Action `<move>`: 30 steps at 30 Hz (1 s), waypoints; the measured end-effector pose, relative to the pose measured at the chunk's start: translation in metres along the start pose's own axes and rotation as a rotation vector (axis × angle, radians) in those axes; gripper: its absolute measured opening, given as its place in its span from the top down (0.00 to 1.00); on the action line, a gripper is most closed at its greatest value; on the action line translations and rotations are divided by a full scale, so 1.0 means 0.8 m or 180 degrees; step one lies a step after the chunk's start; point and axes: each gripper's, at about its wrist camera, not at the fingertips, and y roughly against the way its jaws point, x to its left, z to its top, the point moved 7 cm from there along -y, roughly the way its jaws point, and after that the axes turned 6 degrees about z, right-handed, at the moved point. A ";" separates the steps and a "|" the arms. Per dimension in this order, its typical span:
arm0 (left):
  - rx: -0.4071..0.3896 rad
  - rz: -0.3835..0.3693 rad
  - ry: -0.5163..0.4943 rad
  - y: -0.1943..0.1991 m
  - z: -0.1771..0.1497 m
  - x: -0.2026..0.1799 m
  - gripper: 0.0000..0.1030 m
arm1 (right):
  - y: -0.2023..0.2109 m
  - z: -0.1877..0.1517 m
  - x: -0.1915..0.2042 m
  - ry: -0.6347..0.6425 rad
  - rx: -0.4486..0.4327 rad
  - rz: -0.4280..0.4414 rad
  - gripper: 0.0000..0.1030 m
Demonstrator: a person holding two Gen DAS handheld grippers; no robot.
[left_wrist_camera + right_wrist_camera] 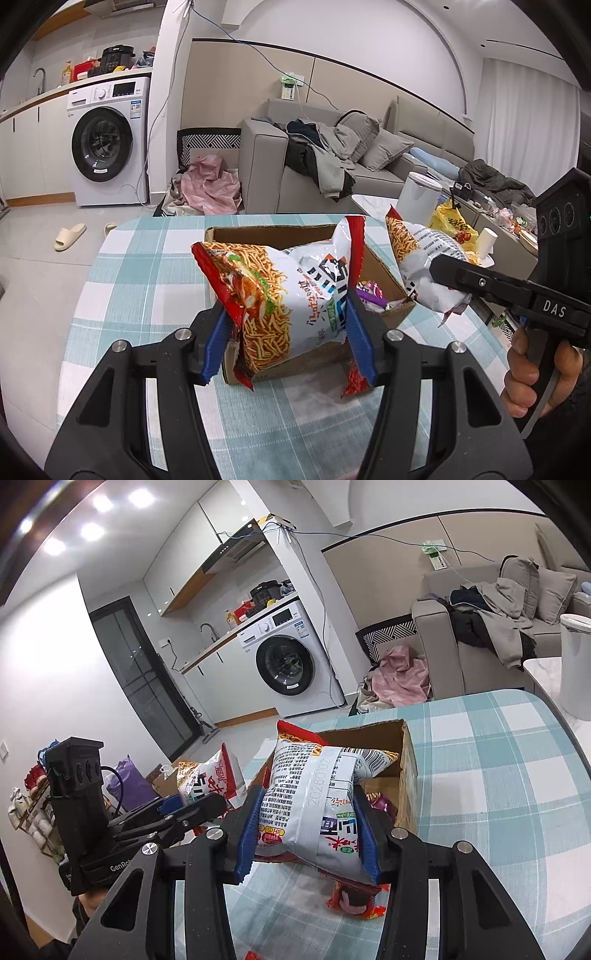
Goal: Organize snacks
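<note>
From my left gripper [291,325] view, the snack bag [280,295] it clamps hides most of the cardboard box [273,232], so I can't tell what fills it beyond a purple wrapper [369,291] beside the bag. In the right view, a second bag [314,801] covers a red packet [354,901] on the worktop [498,775]; its label is unreadable.

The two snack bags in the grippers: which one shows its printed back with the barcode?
The snack bag in the right gripper; the left gripper's bag shows its noodle picture.
</note>
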 end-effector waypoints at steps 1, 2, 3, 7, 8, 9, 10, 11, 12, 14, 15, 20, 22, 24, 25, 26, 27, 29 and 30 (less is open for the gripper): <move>0.0003 0.0007 -0.0005 -0.003 0.002 -0.001 0.48 | -0.002 0.003 0.000 0.0002 -0.0007 -0.0004 0.55; 0.0008 0.0014 -0.0006 -0.006 0.004 -0.001 0.48 | -0.003 0.006 0.000 0.0004 -0.0012 -0.0008 0.55; 0.0012 0.0019 -0.0008 -0.009 0.007 -0.001 0.48 | -0.005 0.009 -0.001 0.0004 -0.0017 -0.0017 0.55; 0.0022 0.0052 0.0001 -0.022 0.014 0.001 0.48 | -0.016 0.020 -0.004 -0.0009 -0.0014 -0.0028 0.55; 0.0025 0.0059 0.0005 -0.025 0.015 0.000 0.48 | -0.019 0.022 -0.005 -0.0007 -0.0012 -0.0034 0.55; 0.0031 0.0062 0.0004 -0.029 0.016 0.001 0.48 | -0.021 0.024 -0.005 -0.0004 -0.0009 -0.0032 0.55; 0.0033 0.0068 0.0001 -0.033 0.018 0.001 0.48 | -0.023 0.025 -0.006 0.0000 -0.0011 -0.0034 0.55; 0.0040 0.0080 -0.0002 -0.037 0.019 0.001 0.48 | -0.026 0.027 -0.007 0.0000 -0.0014 -0.0041 0.55; 0.0055 0.0093 -0.0005 -0.041 0.020 0.000 0.48 | -0.028 0.028 -0.007 -0.0010 -0.0015 -0.0040 0.55; 0.0074 0.0109 0.0000 -0.050 0.021 0.000 0.48 | -0.033 0.031 -0.011 -0.0037 -0.0007 -0.0037 0.55; 0.0083 0.0117 0.0000 -0.053 0.021 0.000 0.48 | -0.036 0.032 -0.013 -0.0043 -0.0001 -0.0044 0.55; 0.0134 0.0170 -0.0020 -0.076 0.018 0.002 0.48 | -0.049 0.033 -0.020 -0.0042 0.0014 -0.0077 0.55; 0.0159 0.0175 -0.0012 -0.086 0.016 0.002 0.48 | -0.053 0.034 -0.024 -0.0062 0.0011 -0.0081 0.55; 0.0173 0.0176 -0.0014 -0.094 0.014 0.002 0.48 | -0.057 0.035 -0.028 -0.0082 0.0014 -0.0088 0.55; 0.0175 0.0182 -0.0018 -0.097 0.014 0.002 0.48 | -0.060 0.035 -0.030 -0.0090 0.0014 -0.0096 0.55; 0.0177 0.0186 -0.0024 -0.101 0.013 0.002 0.48 | -0.062 0.036 -0.032 -0.0097 0.0013 -0.0104 0.55; 0.0181 0.0190 -0.0026 -0.105 0.013 0.002 0.48 | -0.065 0.036 -0.034 -0.0109 0.0010 -0.0110 0.55; 0.0199 0.0198 -0.0026 -0.111 0.012 0.002 0.48 | -0.072 0.036 -0.039 -0.0133 0.0025 -0.0118 0.55; 0.0208 0.0198 -0.0025 -0.115 0.011 0.002 0.48 | -0.077 0.035 -0.041 -0.0145 0.0038 -0.0128 0.55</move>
